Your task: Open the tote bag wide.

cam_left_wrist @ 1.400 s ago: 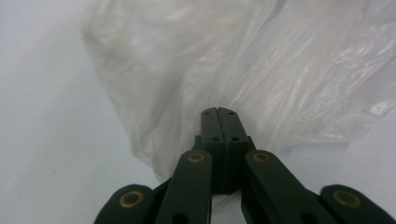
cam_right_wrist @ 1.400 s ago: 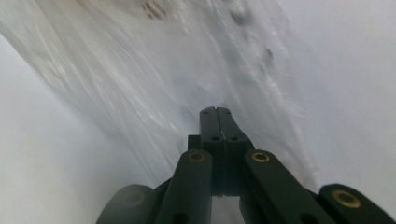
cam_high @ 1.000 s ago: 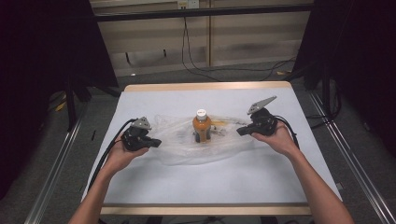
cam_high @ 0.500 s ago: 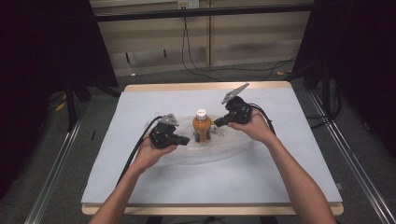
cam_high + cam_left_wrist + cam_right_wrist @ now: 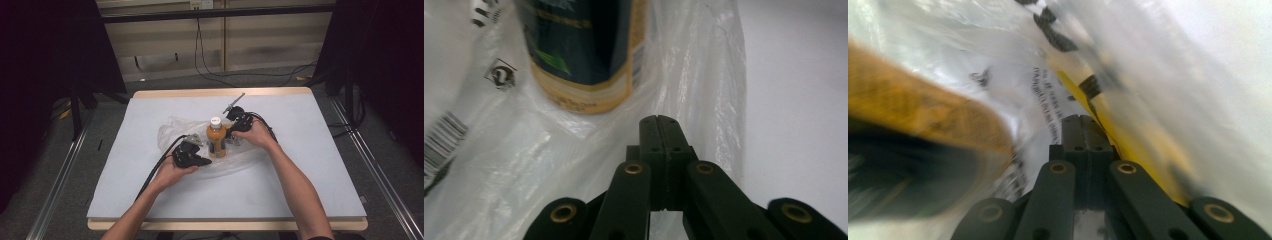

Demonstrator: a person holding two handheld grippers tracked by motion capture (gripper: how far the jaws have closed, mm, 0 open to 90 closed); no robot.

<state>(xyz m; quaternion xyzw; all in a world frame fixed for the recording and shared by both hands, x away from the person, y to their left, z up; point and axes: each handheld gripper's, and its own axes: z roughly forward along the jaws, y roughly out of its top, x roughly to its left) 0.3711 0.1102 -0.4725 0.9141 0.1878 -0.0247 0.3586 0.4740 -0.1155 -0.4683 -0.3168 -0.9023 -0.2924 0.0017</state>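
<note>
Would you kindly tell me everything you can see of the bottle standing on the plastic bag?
The bottle stands upright near the middle of the table, on a crumpled clear plastic bag. It has a white cap, orange-brown contents and a dark label with a yellow band near its base, seen close in the left gripper view. The left hand-held gripper, jaws together, sits at the bag in front of it; the right hand-held gripper is close beside it, contact unclear.

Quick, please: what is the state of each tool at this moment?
Left tool: closed, apparently pinching the clear thin plastic bag beside the orange drink bottle.
Right tool: closed against the same bag; whether it grips the film cannot be told.
</note>
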